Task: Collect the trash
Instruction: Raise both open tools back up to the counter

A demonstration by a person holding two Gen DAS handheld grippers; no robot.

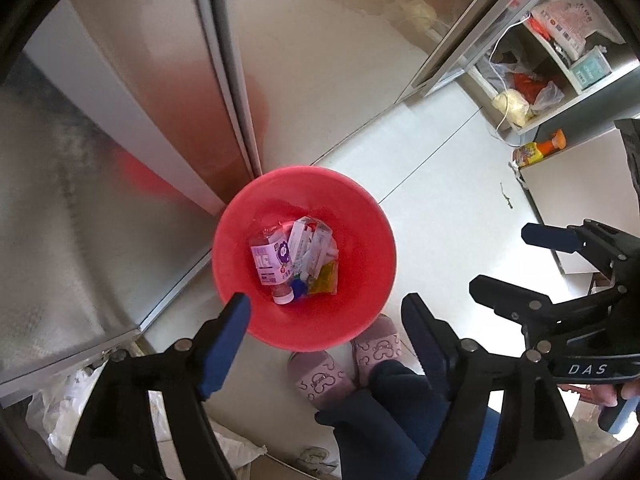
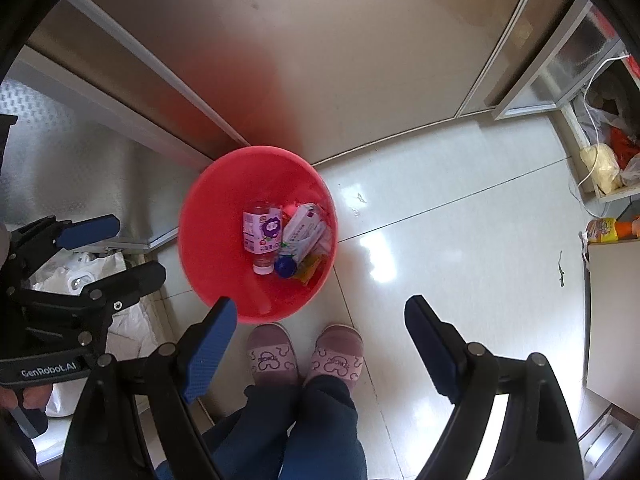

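Both grippers, left [image 1: 326,312] and right [image 2: 320,314], hang spread and empty; the red bin [image 1: 360,216] lies directly below the left, nearer it.

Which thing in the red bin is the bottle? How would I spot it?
Find the round red bin on the floor by the slippers. Inside, left of the white carton, lies the bottle. Only it has a purple-and-white label and a white cap.

Black left gripper with blue pads [image 1: 326,312] held pointing downward, jaws spread, nothing gripped, black right gripper with blue pads [image 2: 320,316] likewise spread and empty
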